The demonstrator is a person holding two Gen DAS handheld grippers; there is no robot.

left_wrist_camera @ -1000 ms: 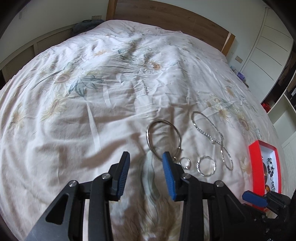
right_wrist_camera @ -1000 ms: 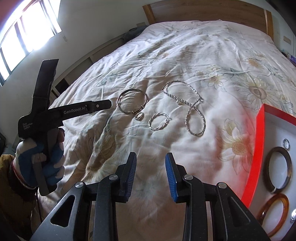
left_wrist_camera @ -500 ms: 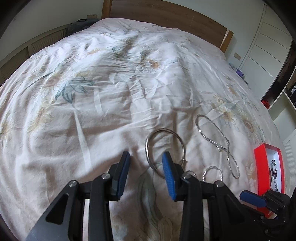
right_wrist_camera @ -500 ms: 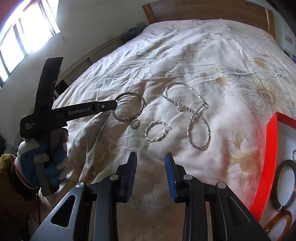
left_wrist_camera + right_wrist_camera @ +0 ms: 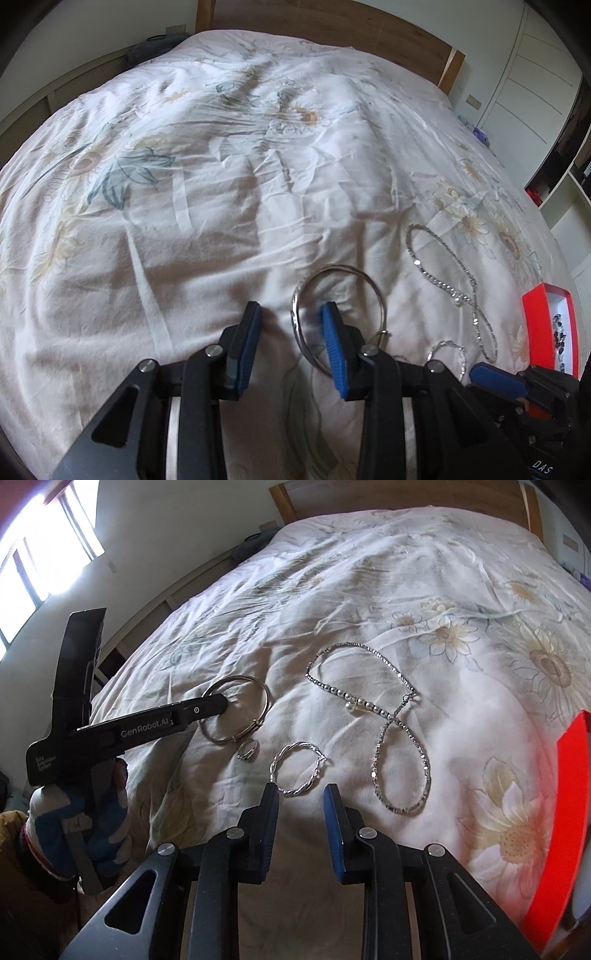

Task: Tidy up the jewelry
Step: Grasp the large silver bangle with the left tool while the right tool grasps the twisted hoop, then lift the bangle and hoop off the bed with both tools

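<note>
Several silver pieces lie on the floral duvet (image 5: 221,221): a large bangle (image 5: 376,295), a small ring (image 5: 246,751), a twisted hoop (image 5: 300,744) and a beaded necklace (image 5: 391,716). My left gripper (image 5: 291,325) is low over the bangle. Its jaws are closing, with the bangle's near-left rim between the blue pads but not pressed. My right gripper (image 5: 300,801) is just short of the twisted hoop, whose near edge sits at its fingertips. Its jaws are closing too, on nothing. A red jewelry box (image 5: 532,325) stands at the right.
A wooden headboard (image 5: 332,33) closes the far end of the bed. White wardrobe doors (image 5: 524,85) and shelves stand to the right, and a bright window (image 5: 44,561) is on the left. A gloved hand (image 5: 85,812) holds the left gripper. The red box's rim (image 5: 554,812) is close on the right.
Both grippers have moved forward and down toward the jewelry. The left jaws now straddle the bangle's rim, the right fingertips have reached the twisted hoop, and both pairs of jaws stand slightly narrower.
</note>
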